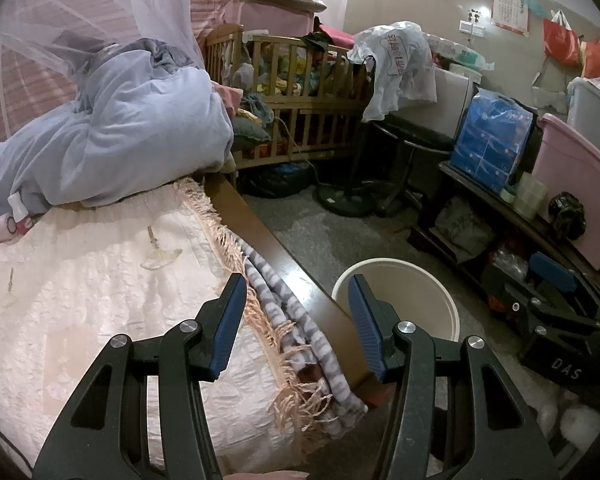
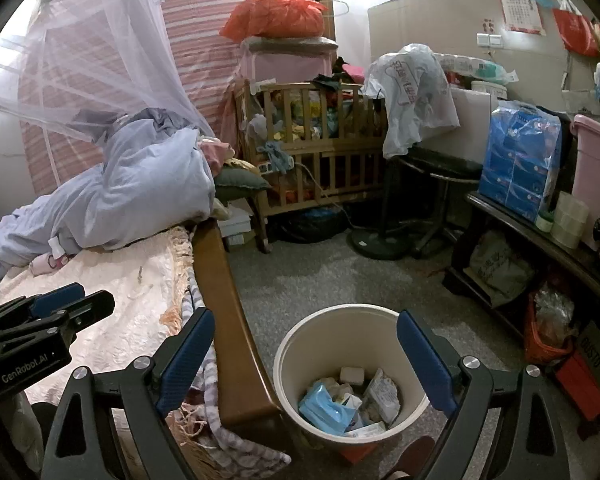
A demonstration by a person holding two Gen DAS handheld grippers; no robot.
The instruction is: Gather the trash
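Cluttered bedroom: grey carpet floor [image 2: 300,280], bed [image 1: 100,300] with pale quilted cover and wooden rail, blue duvet [image 1: 120,128] heaped at its far end, wooden crib [image 2: 320,152] behind. Round cream bin [image 2: 288,364] upright on the floor just beside the bed rail, mouth facing up (no long axis to speak of), holding a blue wipes packet [image 2: 324,404] and wrappers. Left claw [image 1: 298,324] released, empty, above the bed edge. Right claw [image 2: 306,364] spread wide, empty, over the bin.
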